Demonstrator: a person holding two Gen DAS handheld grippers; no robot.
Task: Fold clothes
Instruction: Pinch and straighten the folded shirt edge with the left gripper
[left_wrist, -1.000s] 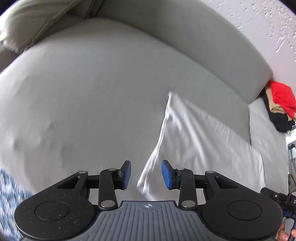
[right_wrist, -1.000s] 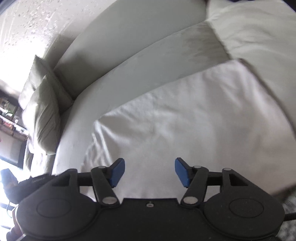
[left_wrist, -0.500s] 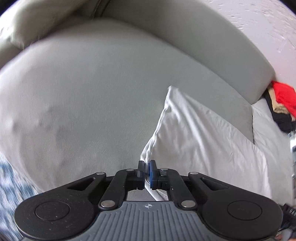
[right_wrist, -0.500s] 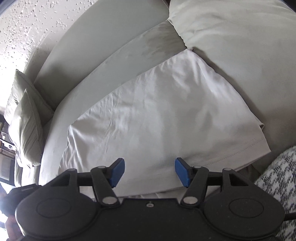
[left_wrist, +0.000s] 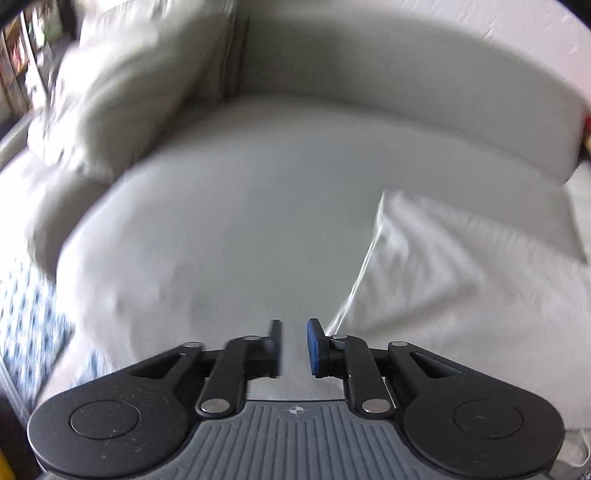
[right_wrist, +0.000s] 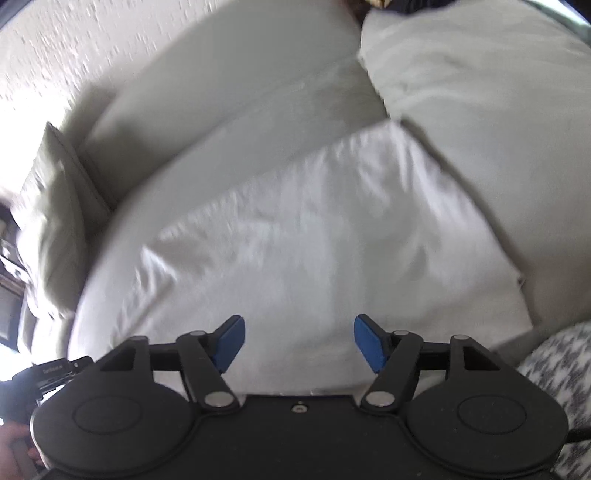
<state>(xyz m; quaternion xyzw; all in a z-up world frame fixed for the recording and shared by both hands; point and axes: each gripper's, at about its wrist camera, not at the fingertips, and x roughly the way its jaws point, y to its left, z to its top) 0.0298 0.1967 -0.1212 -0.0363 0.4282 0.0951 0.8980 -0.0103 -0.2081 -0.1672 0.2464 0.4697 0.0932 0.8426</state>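
Note:
A folded white cloth (left_wrist: 461, 280) lies flat on the grey sofa seat (left_wrist: 240, 229), to the right in the left wrist view. My left gripper (left_wrist: 293, 347) is open a little and empty, just left of the cloth's near corner, over bare seat. In the right wrist view the same white cloth (right_wrist: 325, 243) fills the middle. My right gripper (right_wrist: 299, 343) is wide open and empty above the cloth's near edge. Both views are blurred by motion.
A pale cushion (left_wrist: 122, 96) leans at the sofa's left end, also in the right wrist view (right_wrist: 51, 206). The curved backrest (left_wrist: 406, 92) runs behind. A second seat cushion (right_wrist: 491, 110) lies right of the cloth. A patterned rug (left_wrist: 26, 314) is on the floor.
My left gripper was shut on the cloth's near corner half a second ago; it has opened, let go and shifted left. My right gripper stayed open and drew back slightly.

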